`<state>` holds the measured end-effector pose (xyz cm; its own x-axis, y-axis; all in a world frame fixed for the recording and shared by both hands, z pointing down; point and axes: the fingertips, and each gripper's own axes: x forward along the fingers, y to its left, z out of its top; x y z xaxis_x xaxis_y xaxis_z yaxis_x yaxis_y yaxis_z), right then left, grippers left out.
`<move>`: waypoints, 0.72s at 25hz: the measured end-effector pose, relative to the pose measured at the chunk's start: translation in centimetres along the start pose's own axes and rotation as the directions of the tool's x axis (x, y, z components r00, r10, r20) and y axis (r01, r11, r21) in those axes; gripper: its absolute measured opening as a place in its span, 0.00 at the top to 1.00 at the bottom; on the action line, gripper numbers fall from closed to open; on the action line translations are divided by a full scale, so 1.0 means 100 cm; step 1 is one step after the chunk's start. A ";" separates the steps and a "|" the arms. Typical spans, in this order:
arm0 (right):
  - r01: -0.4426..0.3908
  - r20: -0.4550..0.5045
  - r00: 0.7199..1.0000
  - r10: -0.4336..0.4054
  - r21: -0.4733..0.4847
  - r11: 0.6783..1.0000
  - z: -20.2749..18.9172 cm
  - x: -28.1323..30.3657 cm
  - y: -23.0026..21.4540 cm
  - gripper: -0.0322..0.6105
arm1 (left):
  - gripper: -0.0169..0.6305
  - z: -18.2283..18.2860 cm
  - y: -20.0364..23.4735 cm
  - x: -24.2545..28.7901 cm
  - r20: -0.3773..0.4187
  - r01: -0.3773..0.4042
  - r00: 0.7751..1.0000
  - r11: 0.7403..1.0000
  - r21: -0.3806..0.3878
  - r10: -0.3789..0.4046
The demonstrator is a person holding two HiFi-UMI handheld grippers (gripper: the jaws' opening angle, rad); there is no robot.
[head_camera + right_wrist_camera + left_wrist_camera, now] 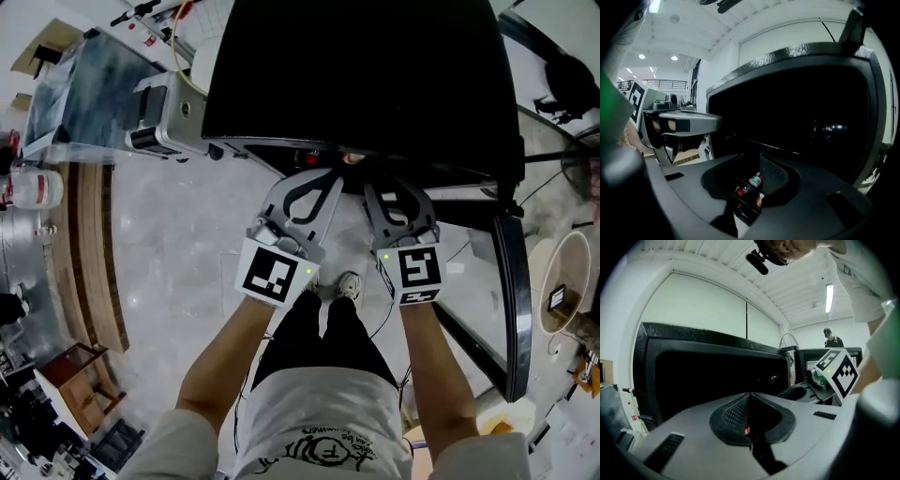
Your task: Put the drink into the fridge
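Observation:
A black fridge [356,75] stands right in front of me, its door [511,309] swung open on the right. Both grippers are held side by side at its front edge. My left gripper [323,180] [750,397] is shut with nothing in it. My right gripper [382,187] [750,173] has a narrow gap between its jaws and holds nothing. Through that gap I see small drink bottles [754,180] lying in a dark rack lower down, one with a red cap [739,191]. The fridge's inside [811,117] is too dark to make out.
A cluttered bench [84,84] runs along the back left and a wooden stool [80,370] stands at the lower left. A white spool [562,291] sits to the right beyond the door. My feet [337,286] are close to the fridge. A person [832,337] stands far off.

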<state>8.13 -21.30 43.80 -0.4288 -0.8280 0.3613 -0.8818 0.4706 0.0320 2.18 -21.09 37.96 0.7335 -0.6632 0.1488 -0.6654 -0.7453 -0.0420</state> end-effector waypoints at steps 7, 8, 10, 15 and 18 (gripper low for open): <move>-0.034 0.039 0.999 0.034 -0.013 0.999 0.037 -0.032 0.014 0.84 | 0.94 0.044 -0.009 -0.025 0.036 -0.007 0.999 1.000 0.010 0.006; -0.035 0.045 0.998 0.035 -0.008 0.999 0.041 -0.037 0.016 0.85 | 0.94 0.049 -0.010 -0.028 0.039 -0.006 0.999 1.000 0.017 0.006; -0.038 0.059 0.998 0.038 0.000 0.999 0.050 -0.048 0.020 0.86 | 0.94 0.057 -0.015 -0.036 0.041 0.000 0.999 1.000 0.027 -0.001; -0.066 0.086 0.994 0.066 -0.007 0.998 0.075 -0.073 0.032 0.89 | 0.94 0.082 -0.024 -0.057 0.053 0.005 0.999 1.000 0.009 -0.006; -0.072 0.095 0.993 0.073 -0.010 0.997 0.091 -0.088 0.036 0.91 | 0.94 0.098 -0.028 -0.068 0.064 0.011 0.998 1.000 0.028 -0.013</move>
<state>6.91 -15.06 32.25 -0.5087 -0.8168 0.2722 -0.8464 0.5323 0.0152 0.42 -15.14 27.35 0.7494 -0.6565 0.0856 -0.6530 -0.7543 -0.0678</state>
